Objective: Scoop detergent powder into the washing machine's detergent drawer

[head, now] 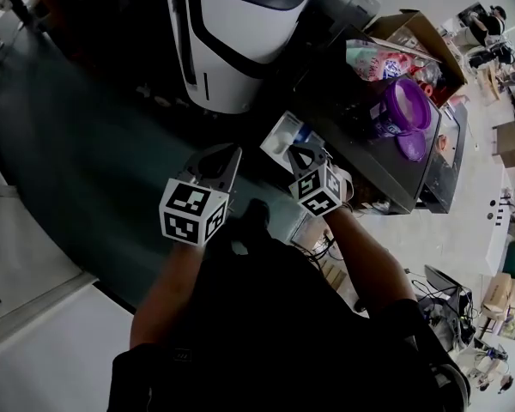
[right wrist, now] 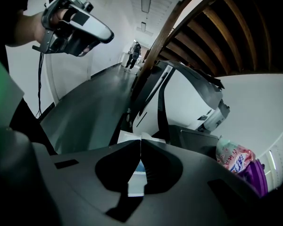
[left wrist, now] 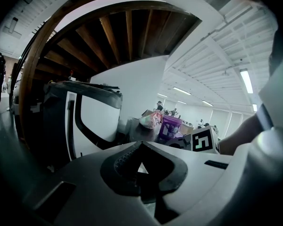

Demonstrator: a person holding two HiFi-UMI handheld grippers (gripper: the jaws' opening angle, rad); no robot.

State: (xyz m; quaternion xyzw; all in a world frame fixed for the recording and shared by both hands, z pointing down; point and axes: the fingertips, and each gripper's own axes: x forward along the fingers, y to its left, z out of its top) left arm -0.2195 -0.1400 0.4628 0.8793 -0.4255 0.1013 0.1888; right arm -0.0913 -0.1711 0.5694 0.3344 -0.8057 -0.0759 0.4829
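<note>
- The left gripper (head: 232, 153) is held to the left of the washing machine (head: 348, 123), off its front corner. In the left gripper view its jaws are pressed together at the tips (left wrist: 141, 143) with nothing between them. Only a small gap shows behind the tips.
- A large white and black unit (head: 240, 50) stands on the floor beyond the washing machine's left side, well apart from both grippers.
- The detergent drawer (head: 281, 136), white with a bit of blue inside, sticks out at the washing machine's left corner. It sits just past the tips of both grippers, and neither one touches it.
- The right gripper (head: 298, 153) hovers at that same corner, near the left gripper. Its jaws are also closed tip to tip (right wrist: 140, 140) and hold nothing. The drawer (right wrist: 126, 138) shows just beyond them.
- A pink bag (head: 376, 63) lies on the washing machine's top, toward its far side.
- A purple tub (head: 405, 103) stands on the top just beside the bag, well apart from the drawer.
- A purple lid (head: 412, 147) lies on the top, near the tub.
- A cardboard box (head: 421, 28) sits past the washing machine's far edge, behind the bag.
</note>
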